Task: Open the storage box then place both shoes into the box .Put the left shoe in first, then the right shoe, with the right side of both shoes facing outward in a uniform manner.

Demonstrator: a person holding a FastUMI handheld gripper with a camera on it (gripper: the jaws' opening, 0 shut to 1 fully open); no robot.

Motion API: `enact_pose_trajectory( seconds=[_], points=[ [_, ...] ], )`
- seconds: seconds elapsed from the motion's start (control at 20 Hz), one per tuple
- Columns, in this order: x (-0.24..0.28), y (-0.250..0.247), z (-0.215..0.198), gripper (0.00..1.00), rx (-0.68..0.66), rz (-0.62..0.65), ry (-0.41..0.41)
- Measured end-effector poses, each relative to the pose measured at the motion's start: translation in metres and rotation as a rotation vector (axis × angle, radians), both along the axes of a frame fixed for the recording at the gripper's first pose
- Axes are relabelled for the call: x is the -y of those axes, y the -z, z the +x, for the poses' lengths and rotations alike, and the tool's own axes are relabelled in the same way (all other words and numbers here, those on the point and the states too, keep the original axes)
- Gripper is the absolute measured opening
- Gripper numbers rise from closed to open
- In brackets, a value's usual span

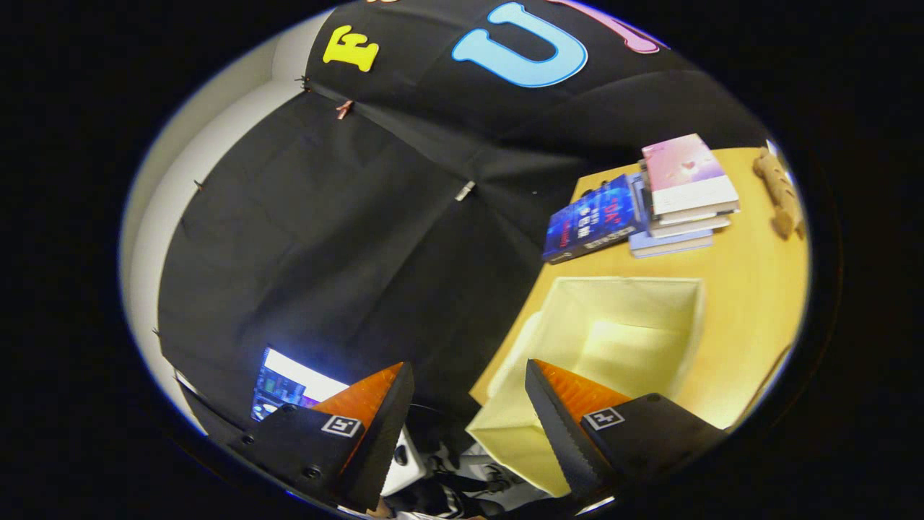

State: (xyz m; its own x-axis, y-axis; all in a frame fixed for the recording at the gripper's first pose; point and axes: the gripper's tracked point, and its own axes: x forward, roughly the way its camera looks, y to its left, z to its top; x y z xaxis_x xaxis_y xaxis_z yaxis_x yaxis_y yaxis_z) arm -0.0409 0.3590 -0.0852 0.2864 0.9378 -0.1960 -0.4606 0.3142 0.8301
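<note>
Nearest us, our gripper (469, 375) shows its 2 fingers spread wide apart with nothing between them, so we read it as released and empty. One finger (375, 404) sits over the black cloth wall (325, 238); the other finger (570, 419) overlaps the near corner of the box (693, 318).

We see the box just ahead of that finger, standing on the table (751, 274). It is a pale yellow fabric box, open at the top, and what we can see of its inside is bare: pale walls and a lit floor. One part of its near edge is hidden by the finger, so we cannot tell how that corner lies.

Beyond the box, still on the table, we see books (686, 180). We count about 3 stacked flat, the top one with a pink cover, and 1 blue book (592, 220) lying just beside the stack, touching or almost touching it. Well past the books, near the far edge of the table, lies a brown object (779, 191) that we cannot identify.

Between the fingers and below them we make out a lit screen (289, 386) beside the first finger, plus some dark and white gear (447, 477) too blurred for us to name. A pale wall (166, 209) shows behind the cloth, which is pinned with small clips (465, 190).
</note>
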Motion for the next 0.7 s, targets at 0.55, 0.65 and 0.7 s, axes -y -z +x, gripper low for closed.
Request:
enact_pose_trajectory(
  seconds=[0.55, 0.65, 0.7],
  points=[
    [0.2, 0.143, 0.037, 0.94, -0.147, -0.46, 0.301],
    [0.234, 0.171, 0.033, 0.92, -0.194, -0.538, 0.322],
    [0.246, 0.184, 0.03, 0.92, -0.226, -0.569, 0.325]
  ],
)
